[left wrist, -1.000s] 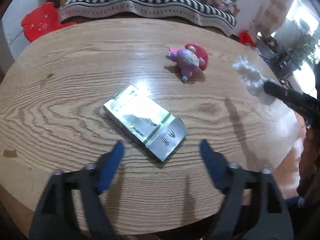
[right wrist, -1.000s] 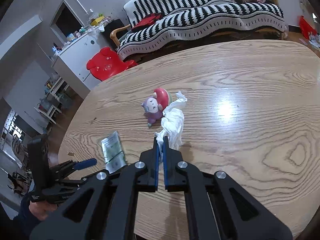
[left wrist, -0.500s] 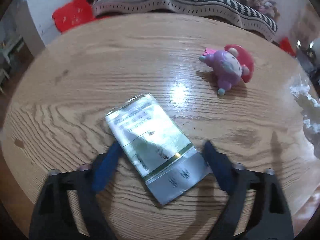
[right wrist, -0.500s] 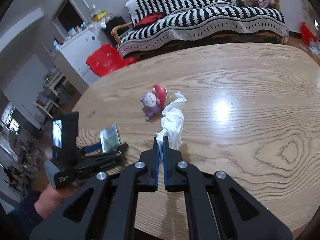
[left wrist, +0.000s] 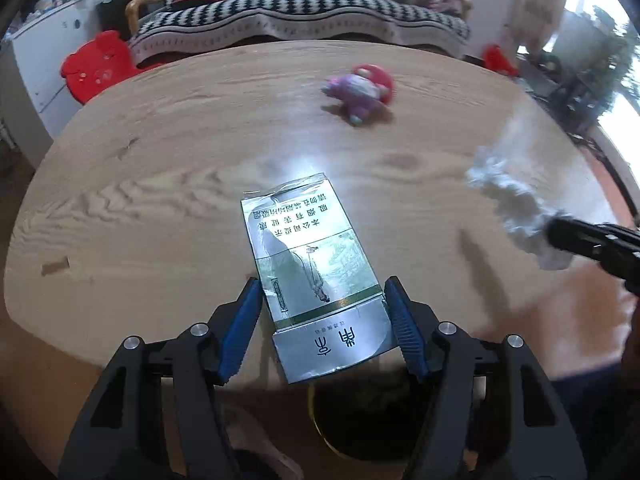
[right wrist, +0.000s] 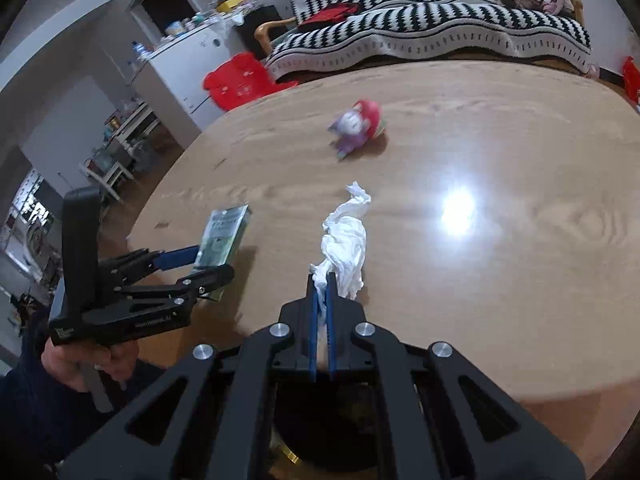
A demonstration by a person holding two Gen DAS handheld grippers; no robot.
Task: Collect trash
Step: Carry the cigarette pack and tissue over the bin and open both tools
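The wooden table (left wrist: 168,152) fills most of both views, with a striped sofa (right wrist: 440,28) behind it. The left gripper (left wrist: 323,316) has its blue pads on both sides of the cigarette pack (left wrist: 312,264) and grips it near the table's front edge. The right gripper (right wrist: 321,280) has its fingers pressed almost together on a white tissue (right wrist: 346,246), which hangs above the table. A small purple and red toy (left wrist: 360,92) lies farther back, well apart from both.
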